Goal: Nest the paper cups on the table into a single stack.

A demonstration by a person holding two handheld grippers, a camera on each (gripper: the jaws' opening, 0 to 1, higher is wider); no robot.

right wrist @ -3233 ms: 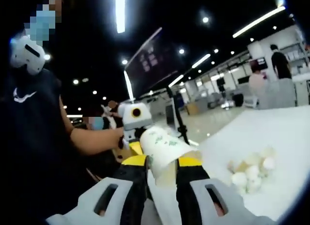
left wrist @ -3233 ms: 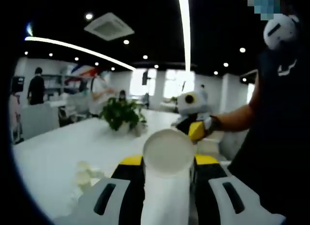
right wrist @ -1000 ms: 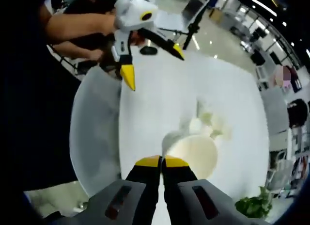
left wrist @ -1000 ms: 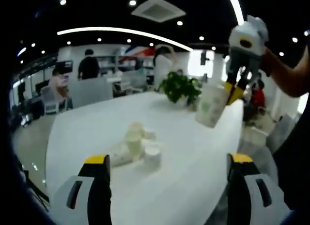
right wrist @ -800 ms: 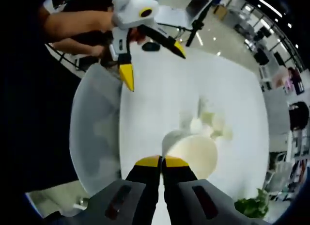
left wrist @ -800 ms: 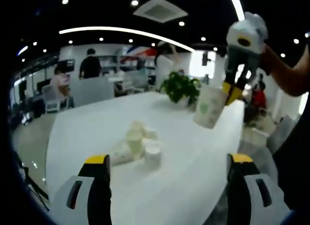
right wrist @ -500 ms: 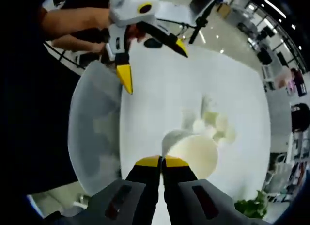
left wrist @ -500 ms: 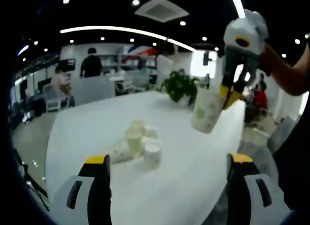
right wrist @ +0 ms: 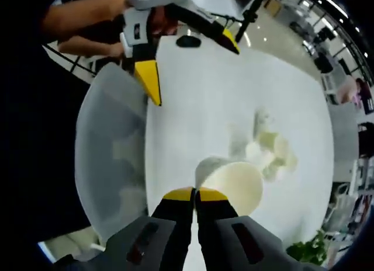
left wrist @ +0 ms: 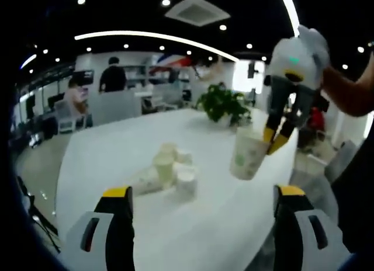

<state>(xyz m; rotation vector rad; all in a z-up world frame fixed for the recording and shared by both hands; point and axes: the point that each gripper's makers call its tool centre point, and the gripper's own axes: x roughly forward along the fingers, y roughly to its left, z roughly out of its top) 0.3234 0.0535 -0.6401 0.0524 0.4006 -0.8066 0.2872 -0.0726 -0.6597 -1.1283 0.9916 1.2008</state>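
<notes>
Right now your left gripper (left wrist: 201, 224) has its jaws spread wide with nothing between them. You can see them low in the left gripper view, one on each side, over the near edge of the white table (left wrist: 117, 160). That gripper looks free to go and get another cup.

A little farther out, your right gripper (left wrist: 273, 143) hangs over the table. Its jaws are pinched tight on the rim of a paper cup (left wrist: 246, 158). You seem to hold it by the rim so the body hangs free and can drop into another cup. It tilts a bit and has a small green print on its side.

Past that sits a pile of loose paper cups (left wrist: 166, 170) near the middle of the table. Some stand up and some lie down. They are not nested yet, so most of the job is still ahead.

Far back there is a green plant (left wrist: 222, 106) on the table, and people in the room.

The right gripper view looks down from above. It shows the open mouth of the held cup (right wrist: 235, 186), which the left gripper view hides. It also shows your left gripper (right wrist: 187, 40) from the top.
</notes>
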